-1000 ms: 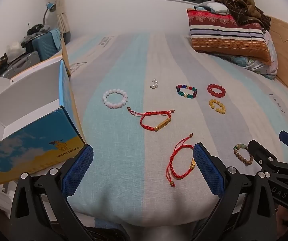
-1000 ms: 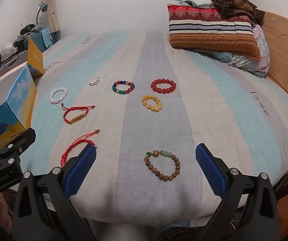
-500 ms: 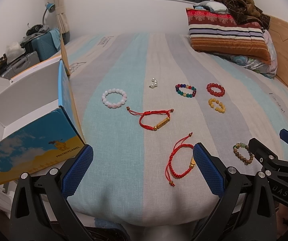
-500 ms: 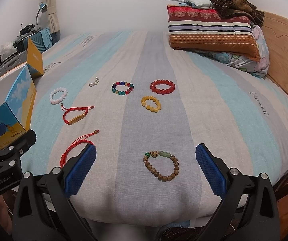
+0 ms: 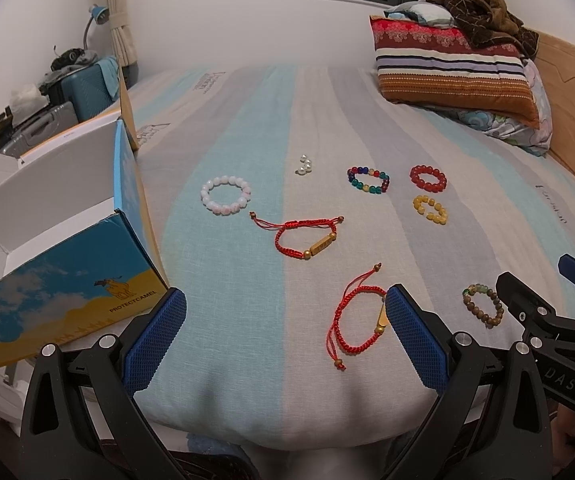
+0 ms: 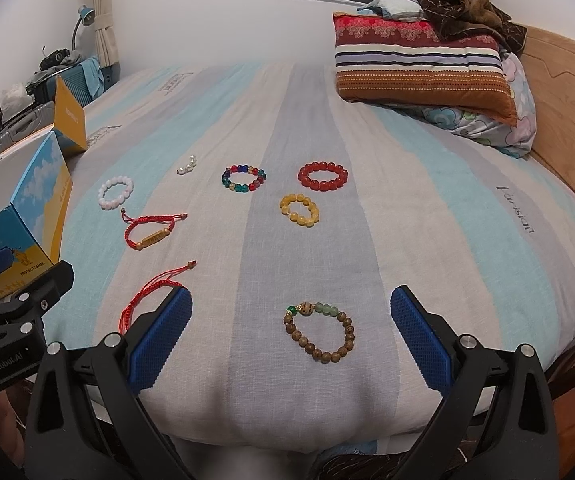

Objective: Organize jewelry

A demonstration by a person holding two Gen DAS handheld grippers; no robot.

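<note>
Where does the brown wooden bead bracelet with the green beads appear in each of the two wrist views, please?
Left wrist view: the wooden bead bracelet lies at lower right on the bed, just left of the right gripper's black body.
Right wrist view: it lies low in the centre, between the right gripper's open jaws.
Shared landmark: the yellow bead bracelet, farther up the bed beyond it in both views.

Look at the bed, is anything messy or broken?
Nothing looks broken. The bracelets lie apart on the bed. The one odd bit is a short pearl string lying as a line, not a ring. Both red cord bracelets have loose tails.
</note>
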